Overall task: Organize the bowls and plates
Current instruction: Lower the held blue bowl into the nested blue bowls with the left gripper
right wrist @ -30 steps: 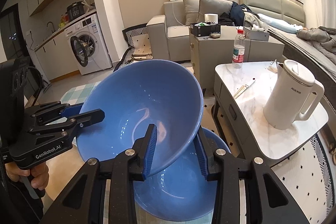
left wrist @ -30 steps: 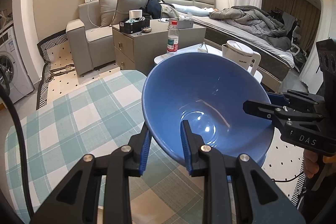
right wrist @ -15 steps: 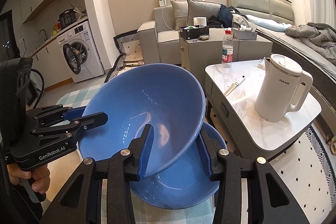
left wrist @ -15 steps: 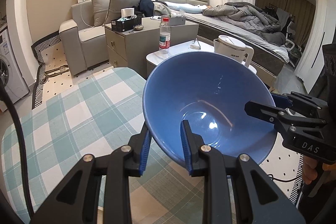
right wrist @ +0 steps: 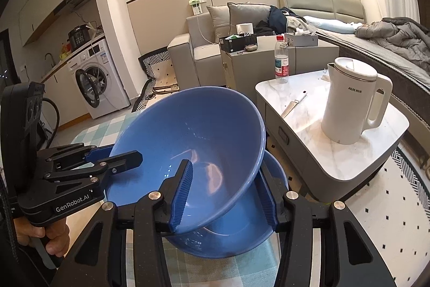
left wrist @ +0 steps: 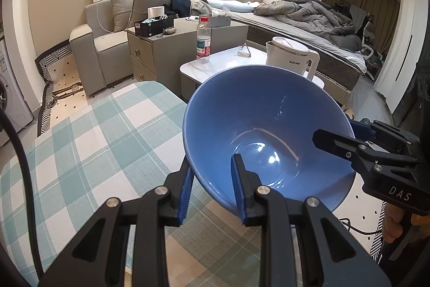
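upper bowl (right wrist: 188,131): glossy glazed ceramic, smooth, bright glints inside
lower bowl (right wrist: 242,230): same glossy blue glaze, at 5 o'clock of the upper one
left gripper (left wrist: 212,190): matt black plastic arms, ribbed blue rubbery pads, shiny metal screws
right gripper (right wrist: 224,195): same matt black plastic, ribbed blue pads
tablecloth (left wrist: 88,141): checked woven cloth, matt
side desk (right wrist: 349,152): polished marble-look top, smooth
kettle (right wrist: 349,101): smooth white plastic, slight sheen
bottle (right wrist: 281,59): clear plastic, paper label
sofa (left wrist: 99,45): matt grey upholstery
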`<state>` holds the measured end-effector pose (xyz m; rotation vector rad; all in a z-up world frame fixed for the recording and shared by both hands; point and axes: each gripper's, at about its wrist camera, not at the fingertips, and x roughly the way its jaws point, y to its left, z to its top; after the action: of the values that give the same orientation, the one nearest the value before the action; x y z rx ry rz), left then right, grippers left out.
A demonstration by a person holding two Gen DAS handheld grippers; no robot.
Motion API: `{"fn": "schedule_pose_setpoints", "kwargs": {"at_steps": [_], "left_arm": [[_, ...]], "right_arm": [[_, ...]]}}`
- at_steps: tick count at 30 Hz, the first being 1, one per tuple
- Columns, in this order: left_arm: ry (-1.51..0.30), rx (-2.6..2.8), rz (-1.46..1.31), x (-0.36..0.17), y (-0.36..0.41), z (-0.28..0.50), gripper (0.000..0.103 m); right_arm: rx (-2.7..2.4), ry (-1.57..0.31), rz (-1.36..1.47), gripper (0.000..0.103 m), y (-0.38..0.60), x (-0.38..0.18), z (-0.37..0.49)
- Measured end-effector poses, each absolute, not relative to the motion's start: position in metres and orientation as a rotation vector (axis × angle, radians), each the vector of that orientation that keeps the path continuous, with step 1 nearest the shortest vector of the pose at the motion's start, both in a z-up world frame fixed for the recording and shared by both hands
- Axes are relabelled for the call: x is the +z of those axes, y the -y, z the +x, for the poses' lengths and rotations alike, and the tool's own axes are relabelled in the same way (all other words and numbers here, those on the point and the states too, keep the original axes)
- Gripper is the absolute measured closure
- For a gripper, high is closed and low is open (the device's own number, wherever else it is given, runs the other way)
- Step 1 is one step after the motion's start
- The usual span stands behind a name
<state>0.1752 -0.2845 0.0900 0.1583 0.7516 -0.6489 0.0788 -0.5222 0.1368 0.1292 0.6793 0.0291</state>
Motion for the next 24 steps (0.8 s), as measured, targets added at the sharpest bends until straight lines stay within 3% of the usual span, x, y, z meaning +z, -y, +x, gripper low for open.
{"fn": "schedule_pose_setpoints", "kwargs": {"at_steps": [6,10,19,24], "left_arm": [[-0.761,-0.647,0.174,0.087,0.293,0.172,0.078],[-0.772,-0.64,0.196,0.083,0.3,0.171,0.078],[-0.79,-0.633,0.187,0.075,0.303,0.17,0.078],[-0.809,-0.625,0.185,0.069,0.304,0.171,0.078]], "right_arm": [[0.028,-0.665,0.142,0.053,0.528,0.134,0.072],[0.045,-0.659,0.152,0.047,0.531,0.132,0.068],[0.054,-0.684,0.143,0.046,0.533,0.127,0.069],[0.066,-0.704,0.138,0.04,0.531,0.123,0.073]]}}
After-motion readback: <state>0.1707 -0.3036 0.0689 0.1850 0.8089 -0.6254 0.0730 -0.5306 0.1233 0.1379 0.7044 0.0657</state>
